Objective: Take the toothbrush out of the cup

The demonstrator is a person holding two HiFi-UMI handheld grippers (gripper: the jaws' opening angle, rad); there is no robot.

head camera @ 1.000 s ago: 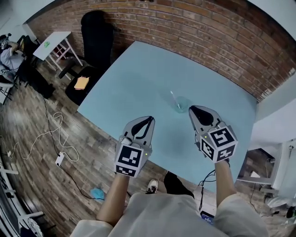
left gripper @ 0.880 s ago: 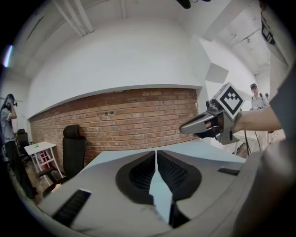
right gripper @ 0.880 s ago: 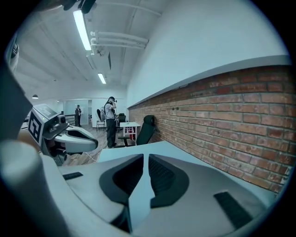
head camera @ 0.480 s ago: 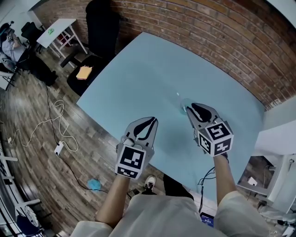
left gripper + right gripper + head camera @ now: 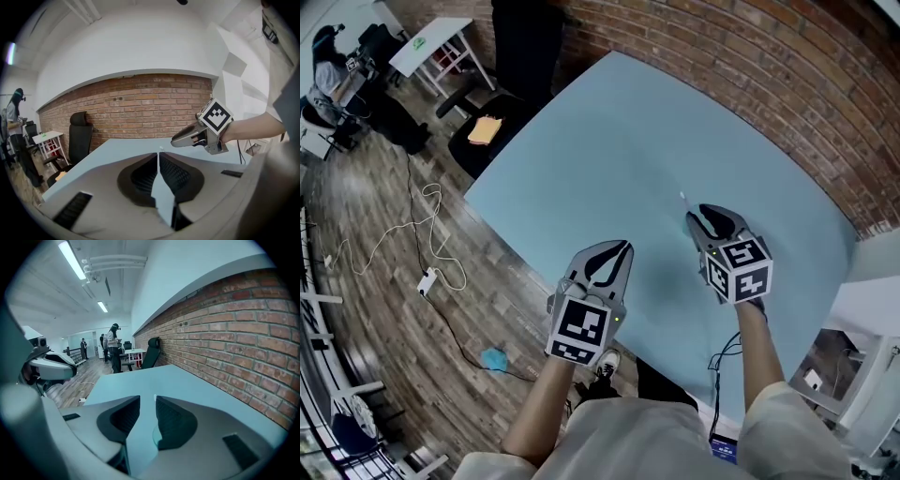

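On the light blue table (image 5: 609,141) stands a clear cup, almost wholly hidden under my right gripper (image 5: 713,215) in the head view. Only the white toothbrush tip (image 5: 682,197) sticks out just left of the jaws. In the right gripper view the jaws of the right gripper (image 5: 147,400) stand open and have just been opening. The cup rim (image 5: 154,437) and the toothbrush tip (image 5: 154,397) show in the gap, and the pads touch neither. My left gripper (image 5: 621,247) hovers to the left with its tips together and nothing in them; the left gripper view shows the right gripper (image 5: 176,140) ahead.
A brick wall (image 5: 750,56) runs along the table's far side. Off the table's left edge stand a black chair (image 5: 525,37), a seat with an orange thing (image 5: 486,129) and a white side table (image 5: 431,47). Cables (image 5: 422,234) lie on the wooden floor.
The right gripper has moved forward over the cup, which now lies hidden beneath it, and its jaws stand wider. The left gripper has come forward and down a little.
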